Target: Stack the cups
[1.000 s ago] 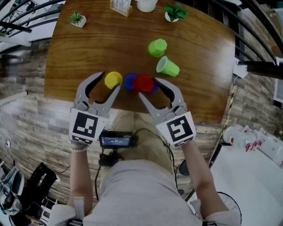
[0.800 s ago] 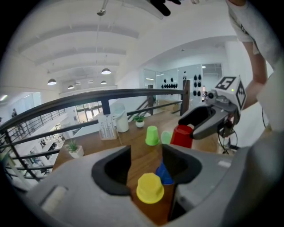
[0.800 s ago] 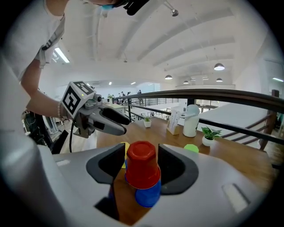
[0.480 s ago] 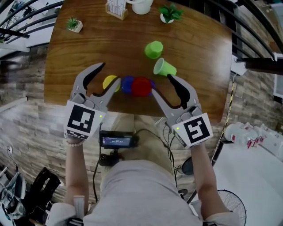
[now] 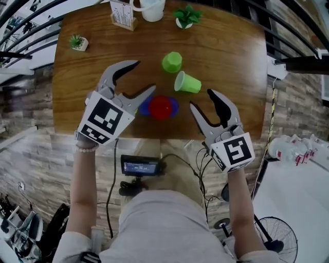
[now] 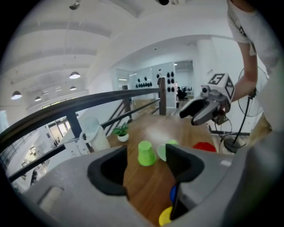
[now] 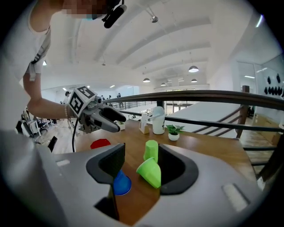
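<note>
A red cup [image 5: 162, 107] sits near the wooden table's [image 5: 231, 51] front edge, with blue cup [image 5: 146, 106] showing on both sides of it. One green cup [image 5: 172, 61] stands upside down, and another green cup [image 5: 186, 82] lies on its side. My left gripper [image 5: 140, 77] hovers over the table left of them. Its jaws have just been opening and hold nothing. The yellow cup [image 6: 165, 217] shows only low beside its right jaw. My right gripper [image 5: 202, 99] stands open and empty, right of the red cup.
Along the table's far edge stand a white pitcher [image 5: 150, 7], a card holder [image 5: 121, 13] and a potted plant [image 5: 185, 16]. Another small plant [image 5: 78, 42] sits at the far left. A black railing [image 7: 199, 95] runs behind the table. A small screen [image 5: 140, 166] hangs at the person's waist.
The left gripper has rolled and moved farther over the table, away from the yellow cup, which it now covers. The right gripper has drawn back to the right, off the red and blue cups.
</note>
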Demonstrator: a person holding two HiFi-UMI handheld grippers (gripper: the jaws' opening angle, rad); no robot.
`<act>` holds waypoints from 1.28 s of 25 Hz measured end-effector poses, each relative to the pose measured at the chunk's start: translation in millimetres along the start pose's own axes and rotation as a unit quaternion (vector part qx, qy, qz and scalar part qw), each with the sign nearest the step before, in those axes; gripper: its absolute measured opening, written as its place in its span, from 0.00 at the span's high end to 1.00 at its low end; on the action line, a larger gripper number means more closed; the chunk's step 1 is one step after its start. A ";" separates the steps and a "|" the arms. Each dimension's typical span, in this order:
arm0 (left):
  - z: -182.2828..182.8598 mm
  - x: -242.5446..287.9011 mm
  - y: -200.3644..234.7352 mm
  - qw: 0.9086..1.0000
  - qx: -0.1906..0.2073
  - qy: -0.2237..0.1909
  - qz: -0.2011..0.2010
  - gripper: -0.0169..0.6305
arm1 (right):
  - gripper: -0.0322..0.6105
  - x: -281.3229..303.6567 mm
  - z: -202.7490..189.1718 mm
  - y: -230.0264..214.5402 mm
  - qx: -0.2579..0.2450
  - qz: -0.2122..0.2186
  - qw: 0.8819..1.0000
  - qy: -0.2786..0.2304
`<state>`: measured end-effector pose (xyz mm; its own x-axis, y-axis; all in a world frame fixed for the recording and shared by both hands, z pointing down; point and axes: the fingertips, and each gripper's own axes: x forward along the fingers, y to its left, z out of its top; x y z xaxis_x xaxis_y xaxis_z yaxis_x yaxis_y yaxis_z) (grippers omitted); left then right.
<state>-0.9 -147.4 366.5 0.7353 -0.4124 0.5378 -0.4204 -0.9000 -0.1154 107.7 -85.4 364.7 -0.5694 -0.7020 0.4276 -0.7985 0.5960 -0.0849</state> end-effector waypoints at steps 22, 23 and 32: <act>-34.6 120.5 2.9 0.994 0.037 0.039 -0.092 0.54 | 0.61 -40.5 -45.3 -19.1 0.093 -0.075 0.993 0.007; -33.9 123.0 2.9 0.994 0.036 0.037 -0.092 0.54 | 0.61 -41.4 -46.7 -19.6 0.096 -0.077 0.992 0.007; -34.5 131.5 3.9 0.996 0.044 0.032 -0.078 0.67 | 0.61 -50.2 -58.2 -25.1 0.107 -0.091 0.990 0.014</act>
<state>75.8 -200.3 465.6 0.7515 -0.2602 0.6063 -0.2539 -0.9622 -0.0982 167.6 -42.4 397.7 -0.4100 -0.7773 0.4771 -0.9117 0.3633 -0.1916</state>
